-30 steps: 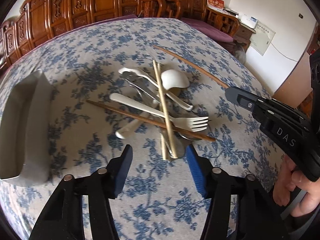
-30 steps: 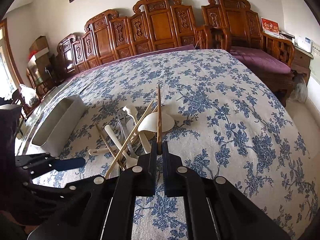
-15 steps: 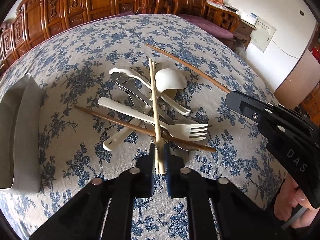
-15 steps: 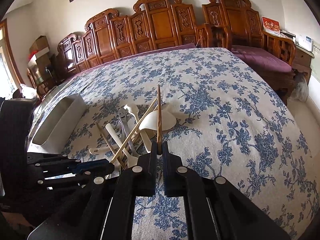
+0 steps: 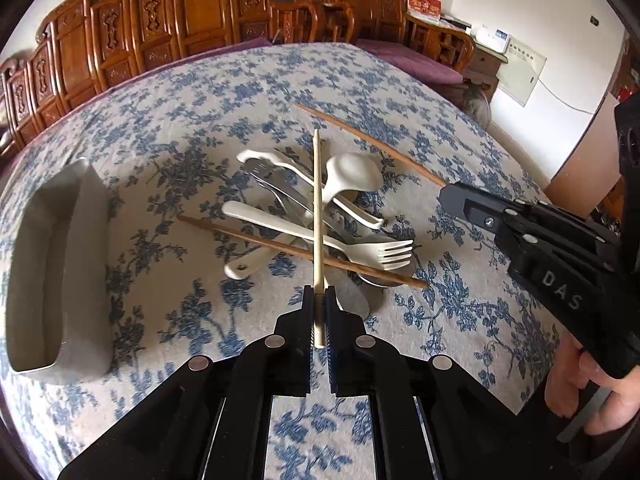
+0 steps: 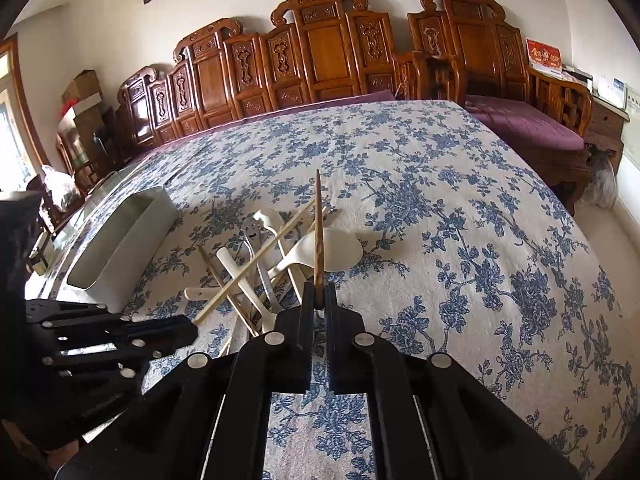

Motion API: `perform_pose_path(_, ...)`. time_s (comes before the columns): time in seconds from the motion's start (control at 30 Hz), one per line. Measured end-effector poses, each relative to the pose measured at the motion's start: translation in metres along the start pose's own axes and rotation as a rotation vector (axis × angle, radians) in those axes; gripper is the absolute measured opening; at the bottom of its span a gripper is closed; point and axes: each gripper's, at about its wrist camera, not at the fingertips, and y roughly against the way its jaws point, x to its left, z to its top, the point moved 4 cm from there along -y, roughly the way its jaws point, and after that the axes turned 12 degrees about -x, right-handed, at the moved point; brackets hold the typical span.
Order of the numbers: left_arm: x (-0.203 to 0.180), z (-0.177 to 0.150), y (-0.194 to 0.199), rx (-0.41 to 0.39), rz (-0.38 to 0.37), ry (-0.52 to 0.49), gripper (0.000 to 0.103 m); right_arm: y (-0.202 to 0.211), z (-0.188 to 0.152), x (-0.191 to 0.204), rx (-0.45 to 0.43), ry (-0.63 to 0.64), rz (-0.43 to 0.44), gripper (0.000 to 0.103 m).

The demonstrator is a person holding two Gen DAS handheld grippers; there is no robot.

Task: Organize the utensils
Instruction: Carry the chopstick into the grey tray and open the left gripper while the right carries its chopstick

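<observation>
Grippers both hold chopsticks. At the bottom centre of its own view, the left gripper point(image 5: 319, 300) has its fingers pinched on a pale chopstick point(image 5: 317, 208), which points straight up the frame over the utensil pile point(image 5: 320, 220). The right gripper point(image 6: 319, 298) is likewise clamped on a dark brown chopstick point(image 6: 318, 236) that rises toward the frame's centre; in the left view this gripper enters from the right edge, level with the pile, with a bare hand point(image 5: 580, 392) under it at lower right. Within the pile lie a white fork point(image 5: 384, 254), a white ladle-shaped spoon point(image 5: 352, 174) and another brown chopstick point(image 5: 300, 248) crossing beneath. A grey rectangular bin point(image 5: 52, 272) sits at the left edge, well apart from the pile. Everything rests on a blue-flowered tablecloth point(image 6: 460, 220). Carved wooden chairs point(image 6: 320, 52) line the wall across the top.
</observation>
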Motion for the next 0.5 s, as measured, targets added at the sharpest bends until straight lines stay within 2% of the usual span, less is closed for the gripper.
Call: perform_pose_path(0.5, 0.058, 0.011, 0.067, -0.088, 0.085, 0.048, 0.004, 0.016, 0.007, 0.048, -0.014, 0.095, 0.048, 0.006)
